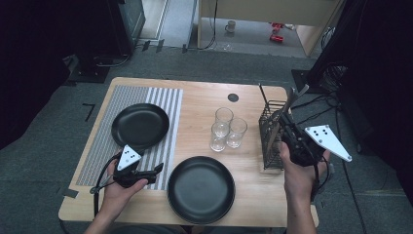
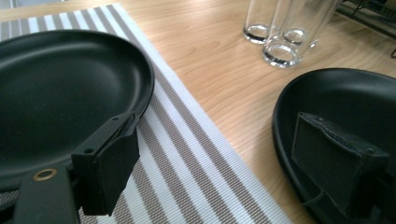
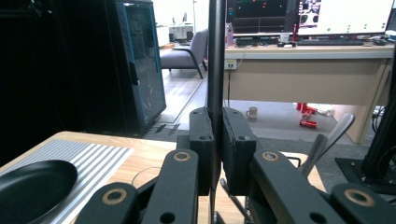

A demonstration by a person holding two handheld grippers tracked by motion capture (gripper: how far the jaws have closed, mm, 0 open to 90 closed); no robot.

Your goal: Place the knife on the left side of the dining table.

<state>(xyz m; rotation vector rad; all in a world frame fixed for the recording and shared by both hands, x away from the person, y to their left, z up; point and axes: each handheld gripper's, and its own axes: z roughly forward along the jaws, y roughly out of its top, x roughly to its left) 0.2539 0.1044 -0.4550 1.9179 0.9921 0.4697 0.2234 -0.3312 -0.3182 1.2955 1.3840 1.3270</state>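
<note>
The wooden table (image 1: 195, 97) carries a striped placemat (image 1: 160, 97) along its left edge, lying from the far left corner almost to the near edge. One black plate (image 1: 140, 126) sits on the mat; a second black plate (image 1: 201, 188) rests on bare wood at the middle of the near edge. A wire cutlery rack (image 1: 271, 134) stands at the right edge, with utensil handles rising from it. Three clear glasses (image 1: 225, 129) cluster near the table's centre, just left of the rack.

The right gripper (image 1: 287, 127) hovers over the rack, its jaws clamped tight on a thin dark utensil handle (image 3: 216, 56) that stands upright between the pads. The left gripper (image 1: 157, 169) hangs over the mat's near end, between the two plates, its jaws spread wide and holding nothing.
</note>
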